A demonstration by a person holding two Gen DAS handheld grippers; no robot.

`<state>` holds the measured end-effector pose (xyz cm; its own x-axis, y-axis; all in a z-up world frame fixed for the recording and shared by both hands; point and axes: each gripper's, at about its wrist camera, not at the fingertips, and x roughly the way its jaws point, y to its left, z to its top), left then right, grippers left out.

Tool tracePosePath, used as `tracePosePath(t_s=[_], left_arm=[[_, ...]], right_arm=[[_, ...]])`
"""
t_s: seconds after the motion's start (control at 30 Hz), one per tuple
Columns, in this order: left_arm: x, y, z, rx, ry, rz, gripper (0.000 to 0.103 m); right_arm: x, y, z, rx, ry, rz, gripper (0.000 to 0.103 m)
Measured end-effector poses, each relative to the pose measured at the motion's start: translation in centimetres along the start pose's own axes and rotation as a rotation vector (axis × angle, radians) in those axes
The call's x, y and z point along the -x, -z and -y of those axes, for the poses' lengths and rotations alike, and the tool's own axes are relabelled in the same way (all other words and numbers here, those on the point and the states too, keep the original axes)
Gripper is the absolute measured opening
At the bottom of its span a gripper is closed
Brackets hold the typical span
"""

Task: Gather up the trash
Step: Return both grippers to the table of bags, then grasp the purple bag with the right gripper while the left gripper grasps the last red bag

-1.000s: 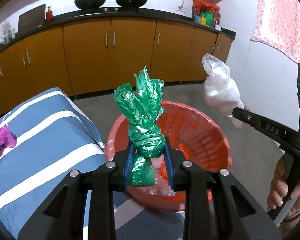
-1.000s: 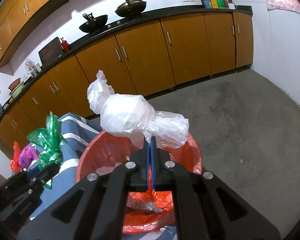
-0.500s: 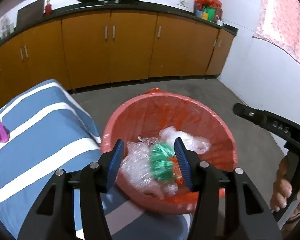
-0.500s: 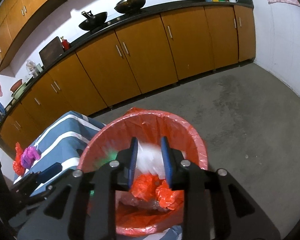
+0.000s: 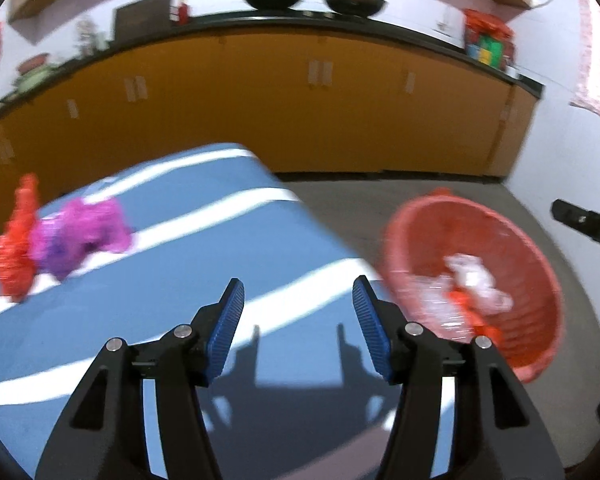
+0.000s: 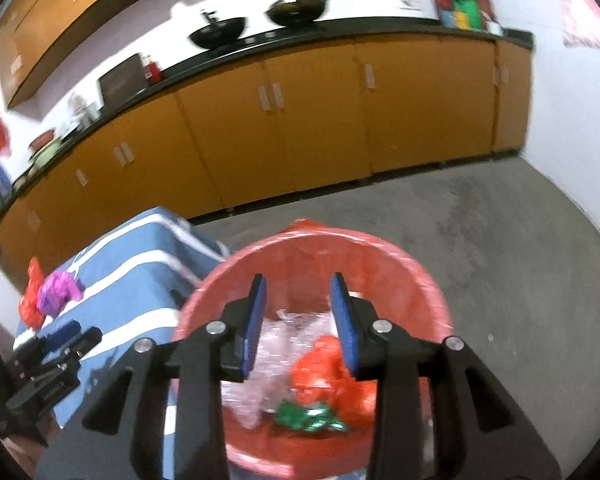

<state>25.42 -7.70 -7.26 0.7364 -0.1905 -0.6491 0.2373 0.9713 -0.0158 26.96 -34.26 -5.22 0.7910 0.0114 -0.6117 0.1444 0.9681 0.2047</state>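
Spanning the left view's lower half, blue striped tabletop [image 5: 204,256] carries purple bag [image 5: 80,236] and red bag [image 5: 16,256] at 9 o'clock. Red bin [image 6: 380,252] w/ green bag [image 6: 308,418] sits under released right gripper [image 6: 298,322]; left gripper [image 5: 298,322] released, empty.

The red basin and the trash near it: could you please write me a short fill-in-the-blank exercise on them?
1. The green bag lies inside the red ____.
2. The purple bag rests on the blue cloth with ____ stripes.
3. The left claw is open and holds ____.
4. Beside the purple bag lies a ____ bag.

Missing words: basin; white; nothing; red
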Motion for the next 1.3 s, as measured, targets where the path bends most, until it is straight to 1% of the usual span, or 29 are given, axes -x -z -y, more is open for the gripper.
tracePosePath(t_s=[0.1,0.2,0.4,0.43,0.57,0.63,0.67,0.83,0.97,1.13,1.27,1.3], left_arm=[[1.2,0.7,-4.4,0.022,-0.103,0.029,0.061],[1.9,1.3,-8.2,0.053,-0.176,0.041,0.062],[3.5,3.3,-17.1,0.129,-0.35,0.055,0.066],[3.6,3.5,-18.0,0.143,-0.366,0.055,0.066],[4.4,4.6,-23.0,0.218,-0.447,0.062,0.07],[4.8,4.8,-24.9,0.251,-0.475,0.067,0.075],[5.0,5.0,-25.8,0.266,-0.49,0.074,0.076],[5.0,4.7,-29.0,0.312,-0.539,0.097,0.078],[4.9,4.6,-30.9,0.342,-0.559,0.108,0.08],[4.9,4.7,-32.8,0.405,-0.545,0.115,0.081],[4.8,4.6,-33.1,0.405,-0.536,0.121,0.082],[4.7,4.5,-33.0,0.403,-0.535,0.121,0.082]], right_arm=[[-1.3,0.0,-4.3,0.069,-0.049,-0.022,0.037],[-2.6,0.1,-8.5,0.117,-0.101,-0.048,0.038],[-5.5,1.3,-17.9,0.202,-0.212,-0.105,0.038],[-6.1,1.8,-19.9,0.223,-0.234,-0.118,0.038],[-7.7,3.3,-25.5,0.273,-0.293,-0.156,0.038],[-8.3,3.9,-27.9,0.28,-0.322,-0.17,0.038],[-8.7,4.1,-29.5,0.282,-0.342,-0.177,0.038],[-10.3,4.8,-35.8,0.283,-0.394,-0.194,0.038],[-11.6,4.8,-39.2,0.273,-0.381,-0.194,0.038],[-13.5,4.6,-40.8,0.21,-0.376,-0.219,0.038],[-14.8,5.1,-41.6,0.231,-0.345,-0.226,0.038],[-15.2,5.3,-41.8,0.244,-0.336,-0.232,0.031]])
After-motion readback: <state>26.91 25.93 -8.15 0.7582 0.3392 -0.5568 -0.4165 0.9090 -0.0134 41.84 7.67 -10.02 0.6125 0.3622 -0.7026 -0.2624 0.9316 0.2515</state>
